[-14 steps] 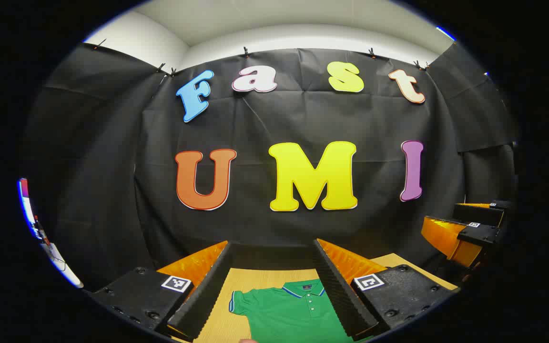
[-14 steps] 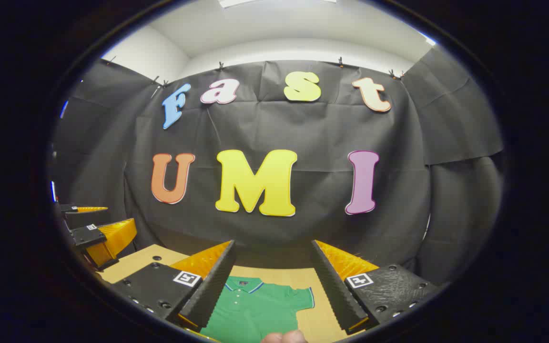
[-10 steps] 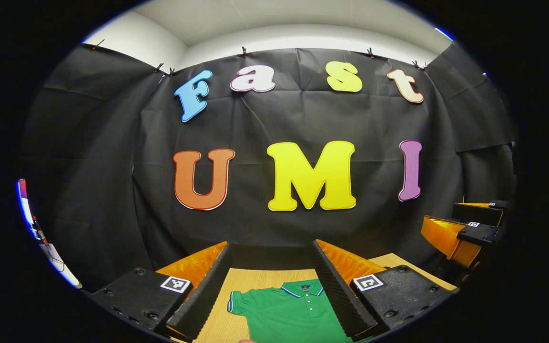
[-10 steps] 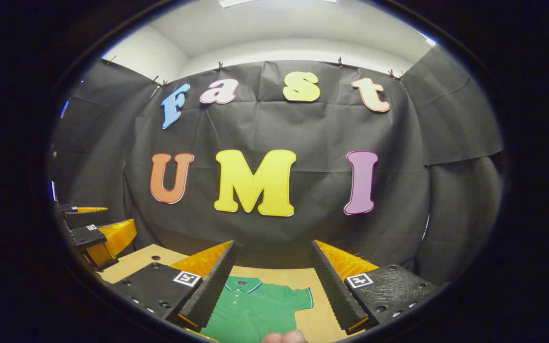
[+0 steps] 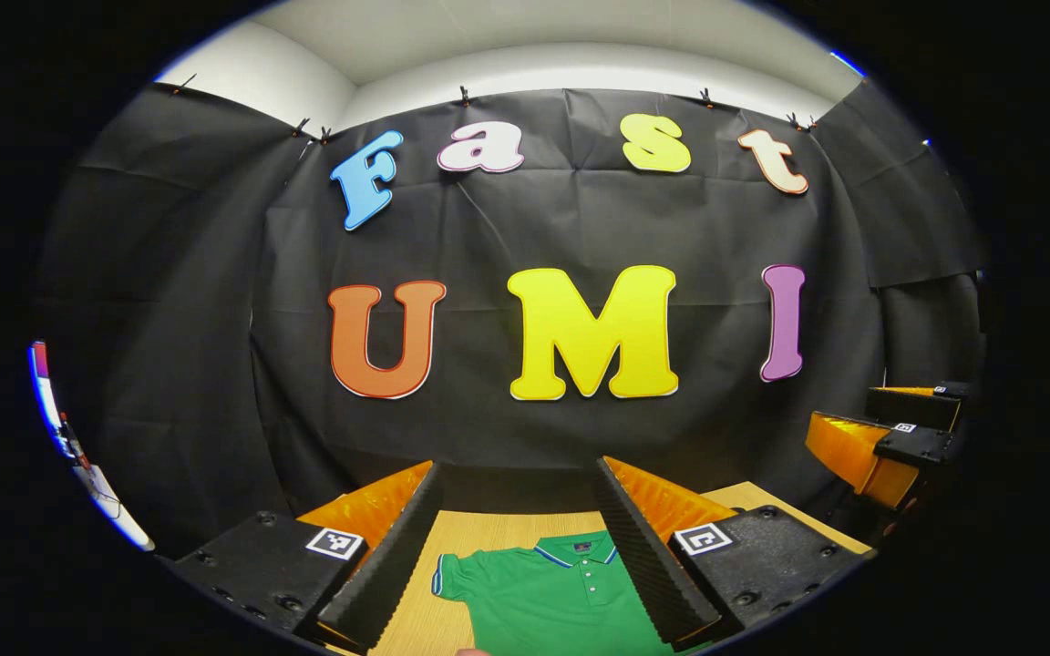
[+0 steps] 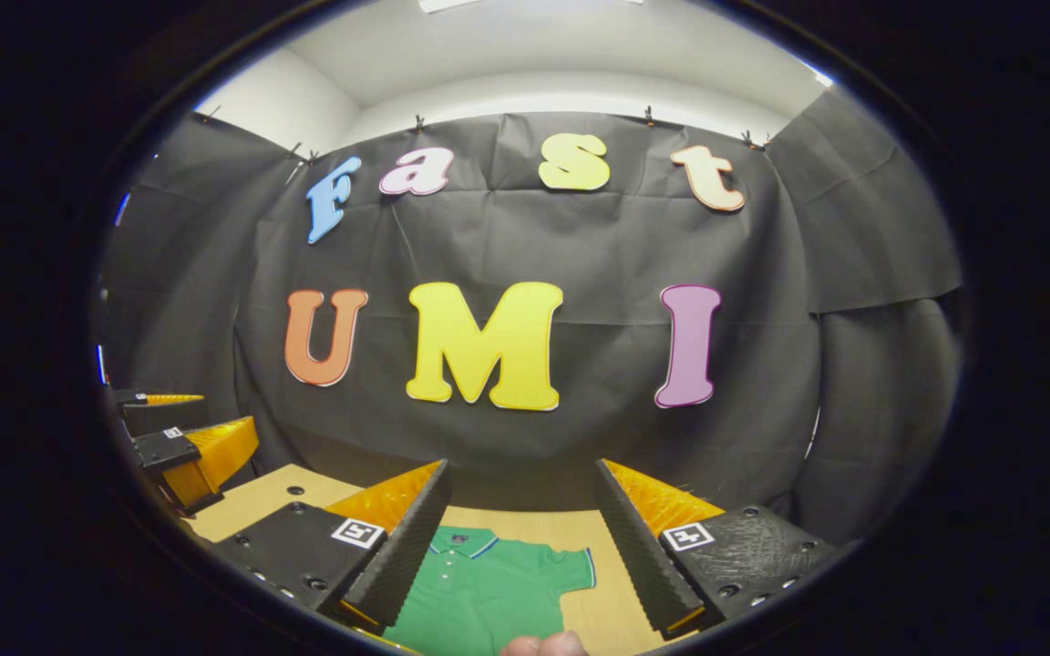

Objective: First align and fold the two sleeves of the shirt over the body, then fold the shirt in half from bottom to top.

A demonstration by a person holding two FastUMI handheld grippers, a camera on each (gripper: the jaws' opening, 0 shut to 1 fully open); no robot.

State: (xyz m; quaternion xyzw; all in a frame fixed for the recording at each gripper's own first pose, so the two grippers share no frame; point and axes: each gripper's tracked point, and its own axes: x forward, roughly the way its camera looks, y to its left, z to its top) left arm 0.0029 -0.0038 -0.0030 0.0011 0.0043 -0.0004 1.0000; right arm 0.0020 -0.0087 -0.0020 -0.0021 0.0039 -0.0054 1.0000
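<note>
A green polo shirt [image 5: 552, 601] with a blue-edged collar lies flat on the wooden table [image 5: 498, 530], collar toward the far wall. Its one short sleeve [image 5: 450, 577] spreads out to the side in the left gripper view; the other sleeve [image 6: 571, 569] spreads out in the right gripper view. My left gripper [image 5: 518, 474] hangs open above the shirt, holding nothing. My right gripper [image 6: 519, 472] is open too, high over the shirt [image 6: 479, 597]. Each gripper shows off to the side in the other's view: the right one [image 5: 890, 428] and the left one [image 6: 183, 428].
The wooden table [image 6: 261, 497] reaches back to the black cloth wall. A fingertip of the holding hand [image 6: 543, 645] pokes in at the bottom of the right gripper view.
Both views have tipped slightly downward, so the shirt sits a little higher in them. Both grippers stay open and the shirt has not moved.
</note>
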